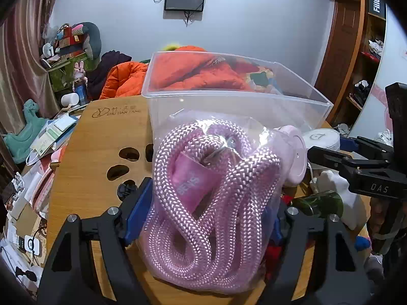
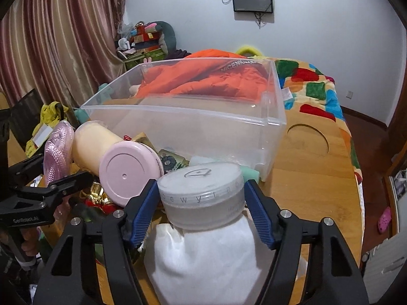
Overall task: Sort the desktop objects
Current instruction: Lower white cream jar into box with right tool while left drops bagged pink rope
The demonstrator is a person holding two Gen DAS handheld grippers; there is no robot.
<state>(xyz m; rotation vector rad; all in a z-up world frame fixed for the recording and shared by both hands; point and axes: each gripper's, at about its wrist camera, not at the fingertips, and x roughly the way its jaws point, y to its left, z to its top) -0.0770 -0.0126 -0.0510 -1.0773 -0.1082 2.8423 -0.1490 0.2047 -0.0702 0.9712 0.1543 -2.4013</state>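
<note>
My left gripper [image 1: 203, 213] is shut on a clear bag of pink braided rope [image 1: 211, 203], held just in front of the clear plastic bin [image 1: 229, 96]. The bag also shows at the left of the right wrist view [image 2: 57, 152]. My right gripper [image 2: 202, 203] is shut on a frosted round jar with a white lid [image 2: 203, 190], its blue pads pressing both sides. The jar sits over a white cloth pouch [image 2: 206, 256], close to the bin's front wall [image 2: 188, 132]. The bin looks empty.
A pink-lidded cream cylinder [image 2: 117, 162] lies left of the jar. Small trinkets [image 2: 170, 161] lie between it and the bin. A dark green glass piece [image 1: 320, 202] lies at the right. The wooden tabletop [image 2: 313, 178] has a round cutout. Papers clutter the left [image 1: 38, 152].
</note>
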